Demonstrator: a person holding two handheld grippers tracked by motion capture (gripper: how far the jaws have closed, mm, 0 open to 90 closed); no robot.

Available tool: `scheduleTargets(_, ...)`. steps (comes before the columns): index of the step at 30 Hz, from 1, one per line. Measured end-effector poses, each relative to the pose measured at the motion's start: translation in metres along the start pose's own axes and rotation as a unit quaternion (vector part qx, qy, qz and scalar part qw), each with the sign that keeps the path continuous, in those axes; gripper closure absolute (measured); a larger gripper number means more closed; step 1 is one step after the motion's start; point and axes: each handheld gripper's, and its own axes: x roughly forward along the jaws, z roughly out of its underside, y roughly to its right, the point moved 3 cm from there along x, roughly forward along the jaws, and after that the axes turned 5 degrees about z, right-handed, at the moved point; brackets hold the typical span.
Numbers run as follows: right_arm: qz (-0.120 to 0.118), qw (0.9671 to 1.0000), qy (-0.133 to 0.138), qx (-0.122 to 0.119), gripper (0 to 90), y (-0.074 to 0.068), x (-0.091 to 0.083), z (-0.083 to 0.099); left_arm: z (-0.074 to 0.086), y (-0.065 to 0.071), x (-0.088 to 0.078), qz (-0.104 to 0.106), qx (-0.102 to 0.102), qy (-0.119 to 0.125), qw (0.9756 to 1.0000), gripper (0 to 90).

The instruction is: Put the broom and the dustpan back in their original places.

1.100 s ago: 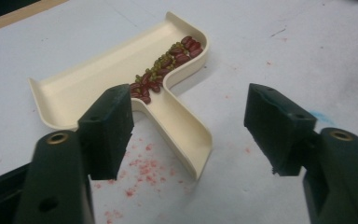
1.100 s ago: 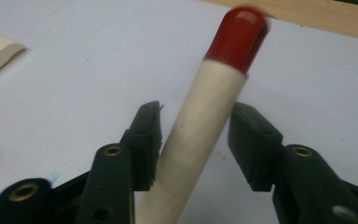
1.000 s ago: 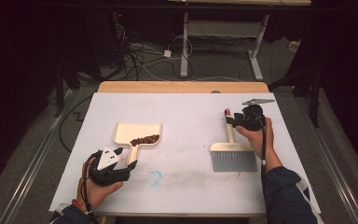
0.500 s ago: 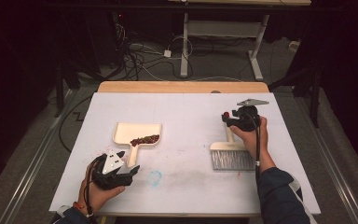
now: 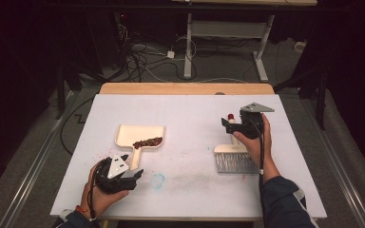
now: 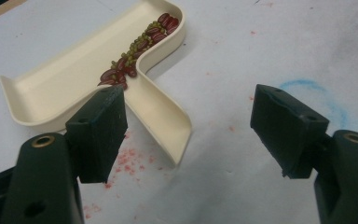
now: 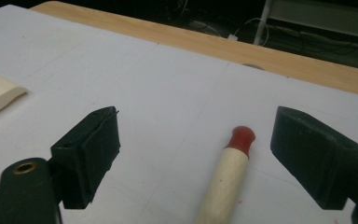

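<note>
We held left gripper (image 6: 191, 135) spread beside cream plastic dustpan (image 6: 74, 79) handle; right gripper (image 7: 209, 154) spread astride red-tipped cream brush handle (image 7: 223, 182), presumably lining up grasps.

Counter (image 5: 190, 123): matt white sheet, paper-like, faintly stained red and blue; bare light wood strip along far edge.
Dustpan (image 6: 70, 79): cream plastic, smooth, slight sheen.
Beans (image 6: 140, 42) in dustpan: glossy red-brown and dull green.
Brush handle (image 7: 223, 182): pale smooth wood, glossy red tip; bristles (image 5: 235, 163) grey, fibrous.
Left gripper (image 6: 191, 123), right gripper (image 7: 193, 151): jaws matt black, rubbery-looking, brass-coloured insert at base.
</note>
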Motion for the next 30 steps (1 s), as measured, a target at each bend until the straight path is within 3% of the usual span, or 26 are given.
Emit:
scheduleTargets(5,0.01,0.9998,0.018,0.004,16.3,-0.002,-0.008,-0.004,-0.001,0.001,0.0,0.001,0.001,0.004,1.0,26.3)
scheduleTargets(15,0.017,0.9987,0.046,-0.013,16.8,-0.008,-0.021,-0.012,-0.001,0.0,0.0,-0.002,-0.001,0.003,1.0,21.4)
scheduleTargets(22,0.013,0.9978,0.06,-0.024,17.0,-0.011,-0.033,-0.016,-0.001,-0.001,-0.001,-0.003,0.001,0.005,1.0,18.4)
scheduleTargets(27,-0.005,0.9976,0.062,-0.031,16.3,-0.014,-0.041,-0.016,-0.002,0.0,-0.002,-0.001,0.01,0.009,0.9999,17.1)
scheduleTargets(30,-0.001,0.997,0.066,-0.041,16.3,-0.016,-0.046,-0.018,-0.002,0.001,-0.002,-0.001,0.013,0.007,0.9999,17.1)
